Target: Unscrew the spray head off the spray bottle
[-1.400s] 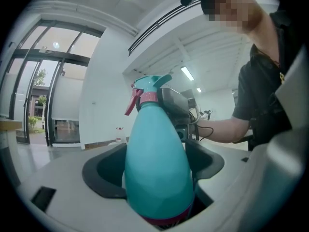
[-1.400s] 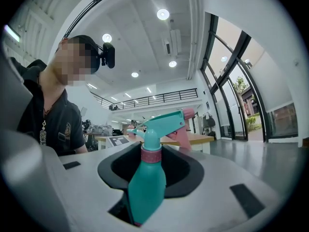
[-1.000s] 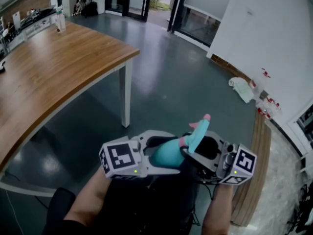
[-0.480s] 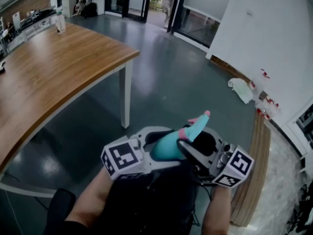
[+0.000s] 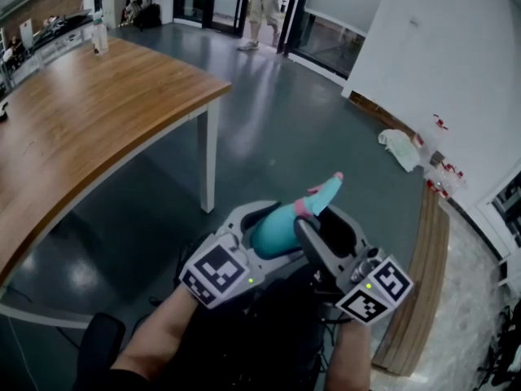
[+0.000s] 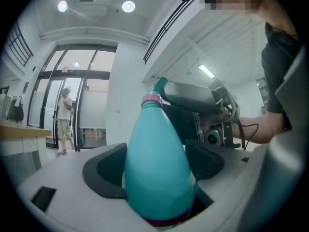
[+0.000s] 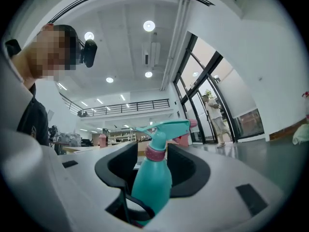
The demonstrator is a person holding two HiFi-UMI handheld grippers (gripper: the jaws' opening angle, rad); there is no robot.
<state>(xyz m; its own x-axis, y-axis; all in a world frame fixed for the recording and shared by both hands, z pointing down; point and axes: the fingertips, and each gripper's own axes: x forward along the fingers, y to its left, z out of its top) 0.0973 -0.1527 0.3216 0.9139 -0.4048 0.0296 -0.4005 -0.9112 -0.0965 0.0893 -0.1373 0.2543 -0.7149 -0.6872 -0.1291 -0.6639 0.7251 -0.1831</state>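
Note:
A teal spray bottle (image 5: 275,228) with a pink collar and a teal spray head (image 5: 323,192) is held in the air over the floor, its nozzle pointing away from me. My left gripper (image 5: 264,233) is shut on the bottle's wide body (image 6: 155,168). My right gripper (image 5: 321,230) sits around the neck end. Its jaws have just been opening, and the bottle (image 7: 152,182) stands between them with a gap on each side below the collar (image 7: 155,152). In the left gripper view the right gripper (image 6: 203,105) shows beyond the bottle's top.
A long wooden table (image 5: 81,112) on a white leg (image 5: 209,161) fills the left. A person (image 5: 264,6) stands by the glass doors at the back. A white bag (image 5: 401,149) and small bottles (image 5: 444,173) lie along the right wall, beside a wooden plank (image 5: 427,251).
Both grippers have swung, their marker cubes dropping lower and to the right. The bottle has shifted slightly up the view. A person has walked into view at the doors.

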